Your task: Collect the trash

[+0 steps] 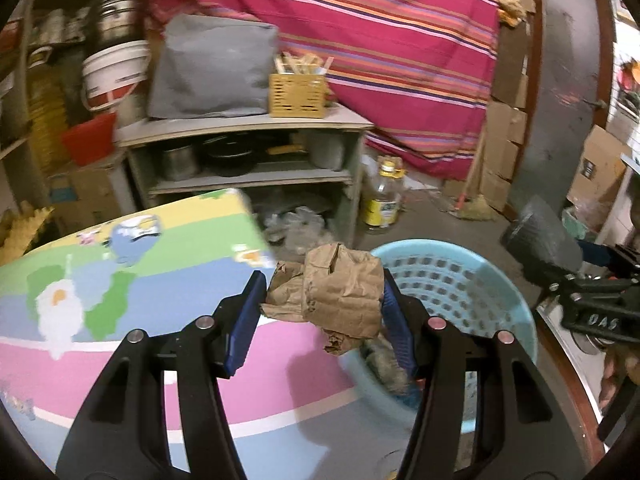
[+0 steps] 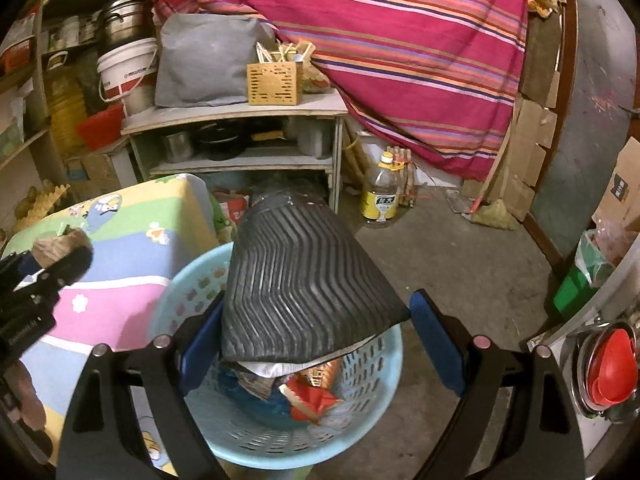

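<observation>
Both hand-held grippers tilted downward: left hand-held gripper [image 1: 324, 298] clamped, right hand-held gripper [image 2: 316, 332] wide.

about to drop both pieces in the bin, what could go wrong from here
1. The crumpled brown paper bag in the left gripper sits at the blue basket rim near the colourful mat; released now, it may land outside.
2. The ridged black sheet in the right gripper looks about as wide as the opening and could hang on the rim.
3. Trash already fills the basket, so pieces may spill.

Black gripper [image 1: 322, 300], blue pads [image 1: 245, 312]
</observation>
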`<state>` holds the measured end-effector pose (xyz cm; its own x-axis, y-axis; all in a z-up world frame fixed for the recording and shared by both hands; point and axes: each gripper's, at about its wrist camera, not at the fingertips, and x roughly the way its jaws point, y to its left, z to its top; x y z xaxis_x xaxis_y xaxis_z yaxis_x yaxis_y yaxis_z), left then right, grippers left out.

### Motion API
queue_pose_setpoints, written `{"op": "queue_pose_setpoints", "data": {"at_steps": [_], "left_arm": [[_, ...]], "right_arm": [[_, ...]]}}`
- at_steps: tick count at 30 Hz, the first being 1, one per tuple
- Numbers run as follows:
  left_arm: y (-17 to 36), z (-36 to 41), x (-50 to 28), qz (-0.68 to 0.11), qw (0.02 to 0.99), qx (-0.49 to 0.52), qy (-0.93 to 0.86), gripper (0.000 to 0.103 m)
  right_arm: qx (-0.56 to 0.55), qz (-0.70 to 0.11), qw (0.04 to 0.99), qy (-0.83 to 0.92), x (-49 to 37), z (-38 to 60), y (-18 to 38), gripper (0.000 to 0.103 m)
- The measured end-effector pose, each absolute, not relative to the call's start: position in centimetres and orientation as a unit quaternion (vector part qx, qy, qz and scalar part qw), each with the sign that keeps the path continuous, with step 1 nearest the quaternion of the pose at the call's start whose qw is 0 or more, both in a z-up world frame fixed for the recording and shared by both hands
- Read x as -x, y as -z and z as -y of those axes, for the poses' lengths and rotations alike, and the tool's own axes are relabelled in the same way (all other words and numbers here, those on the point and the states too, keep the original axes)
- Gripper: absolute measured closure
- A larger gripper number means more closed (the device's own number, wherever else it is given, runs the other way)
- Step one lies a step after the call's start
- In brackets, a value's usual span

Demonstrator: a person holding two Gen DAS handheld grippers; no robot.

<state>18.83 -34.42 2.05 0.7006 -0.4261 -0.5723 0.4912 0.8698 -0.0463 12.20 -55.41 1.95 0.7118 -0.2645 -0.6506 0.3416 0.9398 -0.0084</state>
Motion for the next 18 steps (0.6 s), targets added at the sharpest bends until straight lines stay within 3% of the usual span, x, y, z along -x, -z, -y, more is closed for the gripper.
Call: {"op": "queue_pose_setpoints", "data": {"at_steps": [10,13,18], "left_arm": [[-2.6,40.1,-18.7,-0.288,0.911,-0.074,0.286,0.046],[-2.4,40.6,-19.4,-0.301,0.907,-0.072,0.284,0.019],[-2.9,39.0,-19.6,-0.295,0.915,-0.067,0.267,0.015]], "right_arm": [[-0.071,-0.354,0.917,0.169,-12.6,57.6,-0.9,0.016],[-0.073,-0.355,0.917,0.167,-12.7,57.7,-0.8,0.016],[-0.069,-0.358,0.917,0.163,-13.0,57.6,-0.7,0.016]]}}
